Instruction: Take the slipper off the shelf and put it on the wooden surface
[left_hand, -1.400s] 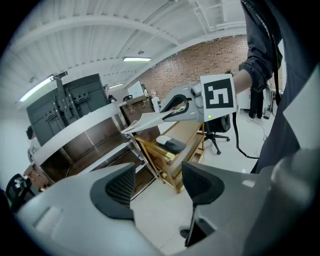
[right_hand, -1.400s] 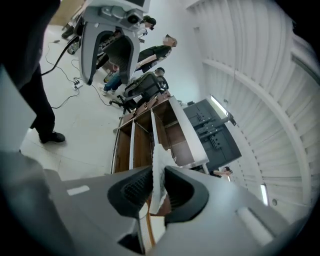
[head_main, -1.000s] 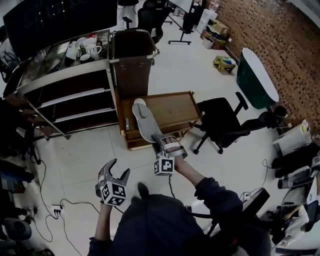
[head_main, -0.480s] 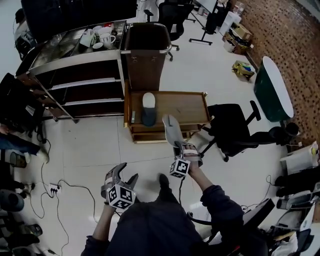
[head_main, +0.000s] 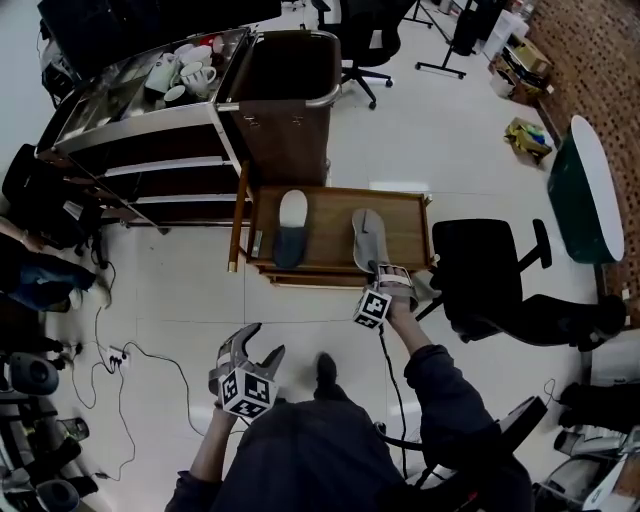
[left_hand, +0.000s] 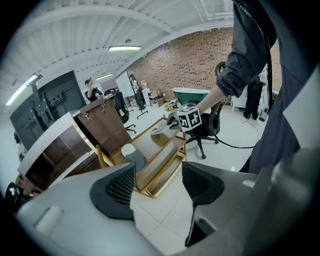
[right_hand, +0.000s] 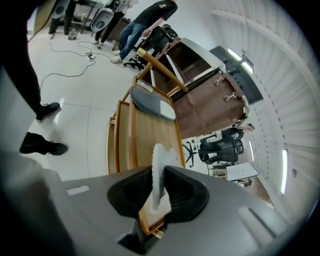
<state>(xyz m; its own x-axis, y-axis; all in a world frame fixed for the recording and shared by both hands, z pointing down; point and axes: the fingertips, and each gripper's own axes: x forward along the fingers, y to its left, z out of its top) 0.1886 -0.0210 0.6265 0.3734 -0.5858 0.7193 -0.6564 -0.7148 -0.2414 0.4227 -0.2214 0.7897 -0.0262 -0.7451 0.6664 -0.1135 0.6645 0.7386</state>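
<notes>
At far left I see the shelf (head_main: 150, 160), well apart from everything I'm handling. My left tool (head_main: 262, 342) hangs low and near over the floor (head_main: 170, 300), left of the worktop (head_main: 330, 205). Its jaws stand wide with nothing between them, and in the left gripper view (left_hand: 157, 187) only floor shows through the gap.

On the worktop's left half a second slipper (head_main: 288, 228) lies flat, its dark toe end toward me. The slipper (head_main: 368, 238) is on the right half, lengthwise, heel end near. I cannot tell whether it rests on the wood or hovers just above. My right tool (head_main: 386, 272) has it by that near end. In the right gripper view (right_hand: 159, 192) the jaws stand narrow, pinched on the slipper's pale edge (right_hand: 159, 170) with the worktop (right_hand: 147, 135) beyond. A black chair (head_main: 490, 280) stands just right of the worktop.
</notes>
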